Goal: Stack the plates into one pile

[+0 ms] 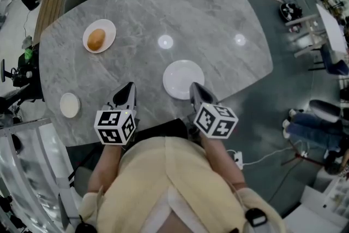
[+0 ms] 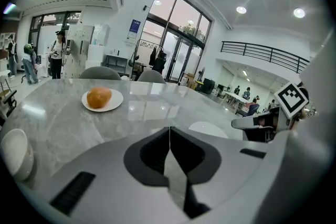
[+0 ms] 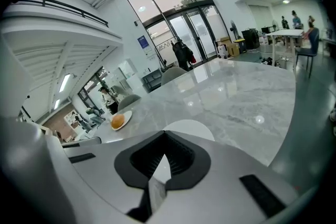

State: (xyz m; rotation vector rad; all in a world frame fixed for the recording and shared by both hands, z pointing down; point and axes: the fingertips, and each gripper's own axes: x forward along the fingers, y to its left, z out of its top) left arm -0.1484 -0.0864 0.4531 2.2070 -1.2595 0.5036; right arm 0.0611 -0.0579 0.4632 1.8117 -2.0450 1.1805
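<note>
Head view overhead, gripper views low across table [image 1: 218,19], sharing bun plate [image 1: 109,30]

Nothing legible on this table; the blue wall sign [image 2: 135,25] by the windows is too small to read.

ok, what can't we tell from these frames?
- Right gripper view: the near rim of the empty plate is hidden behind the body of the right hand-held gripper; whether its shut tips touch it is unreadable.
- Left gripper view: the small white dish is cut off by the dark picture edge; bowl or plate unclear.
- Both gripper views: people in the background are too small.
</note>
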